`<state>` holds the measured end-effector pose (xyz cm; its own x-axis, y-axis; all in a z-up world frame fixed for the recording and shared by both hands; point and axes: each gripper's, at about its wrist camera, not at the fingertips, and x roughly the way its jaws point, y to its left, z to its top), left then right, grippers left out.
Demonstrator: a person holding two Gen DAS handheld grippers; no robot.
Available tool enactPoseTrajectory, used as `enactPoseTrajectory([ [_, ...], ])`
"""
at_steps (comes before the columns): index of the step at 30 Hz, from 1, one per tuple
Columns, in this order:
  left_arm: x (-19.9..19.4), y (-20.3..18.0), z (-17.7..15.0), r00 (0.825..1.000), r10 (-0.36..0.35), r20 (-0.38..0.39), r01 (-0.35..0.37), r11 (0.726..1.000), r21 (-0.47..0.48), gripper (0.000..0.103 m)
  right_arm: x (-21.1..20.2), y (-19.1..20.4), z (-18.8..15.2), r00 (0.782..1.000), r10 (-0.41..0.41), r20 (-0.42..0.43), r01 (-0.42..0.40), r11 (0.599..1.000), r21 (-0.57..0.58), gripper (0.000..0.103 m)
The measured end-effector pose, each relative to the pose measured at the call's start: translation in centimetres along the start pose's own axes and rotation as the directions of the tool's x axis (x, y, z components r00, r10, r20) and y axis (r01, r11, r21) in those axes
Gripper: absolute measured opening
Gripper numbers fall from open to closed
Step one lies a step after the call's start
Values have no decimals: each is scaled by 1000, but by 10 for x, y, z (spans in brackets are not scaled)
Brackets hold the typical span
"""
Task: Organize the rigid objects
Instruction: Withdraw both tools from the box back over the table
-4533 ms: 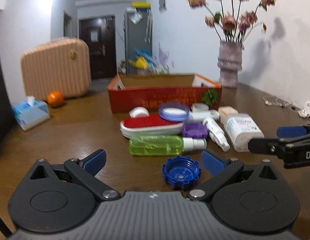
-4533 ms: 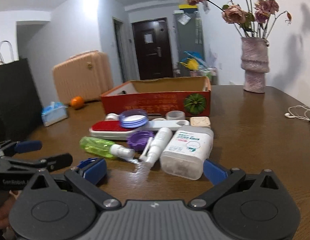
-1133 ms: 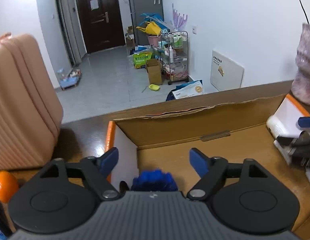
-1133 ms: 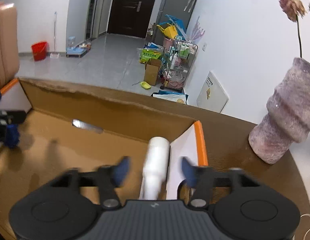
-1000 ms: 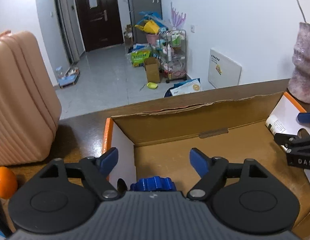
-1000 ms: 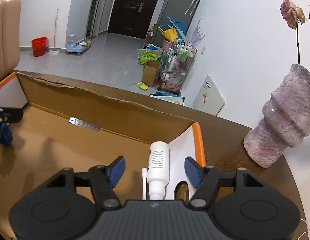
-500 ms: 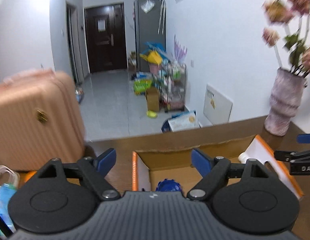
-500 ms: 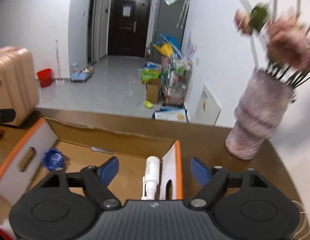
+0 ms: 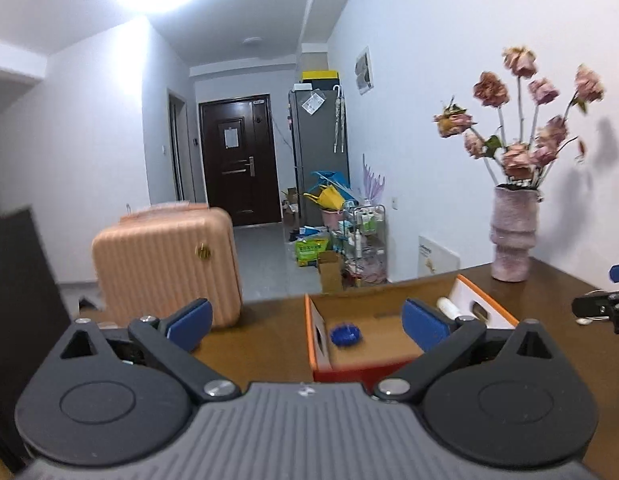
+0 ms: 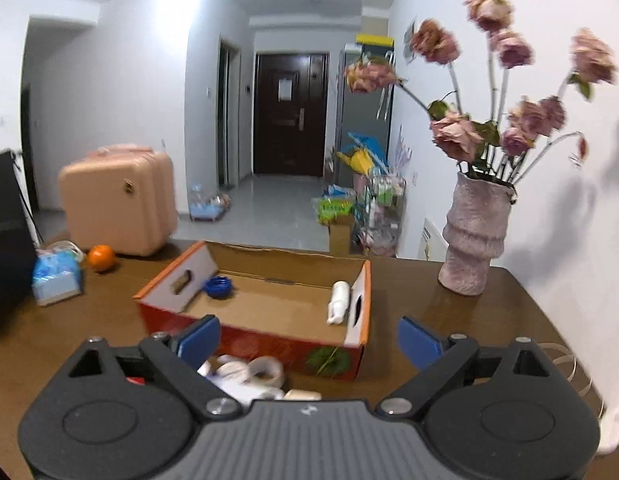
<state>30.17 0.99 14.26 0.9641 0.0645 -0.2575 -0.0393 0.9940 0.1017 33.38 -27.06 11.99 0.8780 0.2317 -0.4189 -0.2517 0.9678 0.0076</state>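
Observation:
The red-and-orange cardboard box (image 10: 265,347) stands on the brown table, and it also shows in the left wrist view (image 9: 312,344). A blue cap (image 10: 218,286) (image 9: 345,335) lies at its left end. A white spray bottle (image 10: 338,302) (image 9: 449,307) lies at its right end. My left gripper (image 9: 307,322) is open and empty, raised in front of the box. My right gripper (image 10: 308,342) is open and empty, raised in front of the box. Several white items (image 10: 253,374) lie on the table in front of the box.
A pink vase of dried roses (image 10: 475,236) stands right of the box. A peach suitcase (image 10: 117,200), an orange (image 10: 100,258) and a tissue pack (image 10: 55,278) are at the left. A white cable (image 10: 565,364) lies at the right edge.
Both grippers have pulled up and back from over the box, still open. The blue cap and the spray bottle stay inside the box.

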Motion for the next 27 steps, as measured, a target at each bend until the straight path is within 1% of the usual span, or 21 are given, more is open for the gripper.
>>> enactPoseTrajectory([
  [3, -44, 0, -32, 1000, -8, 20, 9, 999, -47, 103, -40, 16, -29, 998, 10, 66, -11, 1000, 0, 99],
  [5, -70, 0, -51, 1000, -1, 27, 3, 997, -74, 103, -66, 26, -50, 993, 17, 113, -18, 1000, 3, 103],
  [8, -105, 1, -80, 999, 10, 34, -7, 995, -101, 103, -104, 38, -83, 984, 21, 179, -28, 999, 35, 103],
  [12, -146, -4, -119, 999, 1, 34, 2, 996, -86, 103, -135, 53, -128, 977, 9, 211, -28, 996, 89, 103],
  [14, -164, -7, -138, 999, -1, 42, 5, 995, -97, 103, -147, 60, -154, 974, 3, 226, -29, 993, 113, 103],
  [16, -178, -11, -160, 998, -30, 50, 35, 993, -111, 103, -154, 67, -183, 970, -8, 243, -27, 989, 142, 103],
  [18, -183, -19, -178, 998, -53, 31, 56, 993, -105, 103, -156, 73, -201, 972, -29, 232, -11, 986, 166, 103],
  [20, -183, -23, -189, 998, -65, 22, 67, 992, -108, 103, -157, 78, -213, 974, -19, 228, -19, 987, 162, 103],
  [23, -177, -23, -196, 997, -74, -11, 72, 990, -119, 103, -157, 79, -218, 974, 5, 228, -42, 987, 156, 103],
  [25, -174, -22, -198, 998, -63, -19, 60, 988, -142, 103, -157, 80, -220, 972, -3, 234, -36, 986, 162, 103],
  [27, -173, -22, -200, 998, -60, -28, 55, 988, -142, 103, -156, 79, -220, 974, -7, 228, -32, 986, 166, 103],
])
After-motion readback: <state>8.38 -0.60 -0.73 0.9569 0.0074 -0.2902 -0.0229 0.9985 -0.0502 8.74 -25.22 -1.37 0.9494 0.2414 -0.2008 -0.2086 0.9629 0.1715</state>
